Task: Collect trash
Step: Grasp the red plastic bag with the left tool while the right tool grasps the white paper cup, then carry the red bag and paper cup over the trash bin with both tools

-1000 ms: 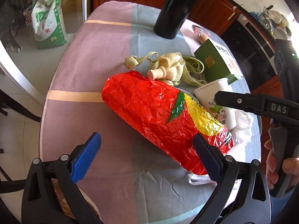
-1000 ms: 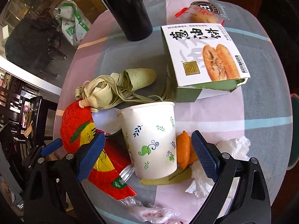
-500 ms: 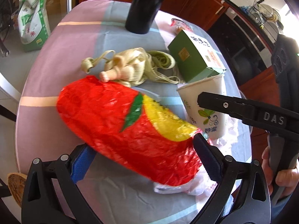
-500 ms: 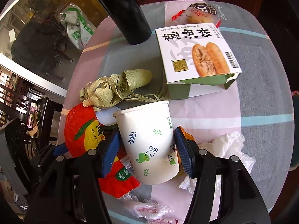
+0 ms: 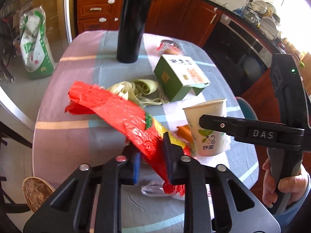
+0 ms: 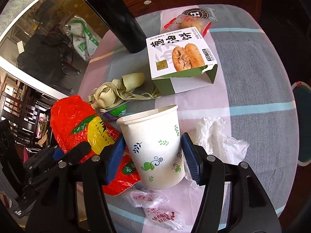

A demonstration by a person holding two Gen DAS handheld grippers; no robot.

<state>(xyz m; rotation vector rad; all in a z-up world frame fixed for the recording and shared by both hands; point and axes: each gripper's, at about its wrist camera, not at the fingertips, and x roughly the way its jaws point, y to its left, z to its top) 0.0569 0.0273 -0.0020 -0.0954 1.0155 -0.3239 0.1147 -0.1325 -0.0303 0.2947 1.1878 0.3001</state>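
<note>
Pinching the crinkly red foil snack bag [image 5: 120, 114], my left gripper [image 5: 151, 161] is closing on its limp, light lower end. My right gripper [image 6: 153, 157] clamps the white leaf-printed paper cup [image 6: 155, 145] mid-wall; it's crushable, I'd judge, so gently.

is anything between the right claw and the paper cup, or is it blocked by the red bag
Nothing visible stands between them. The right claw already has the paper cup between its pads, one on each side. The red snack bag lies beside the cup on its left, pinched by the closing left claw.
</note>
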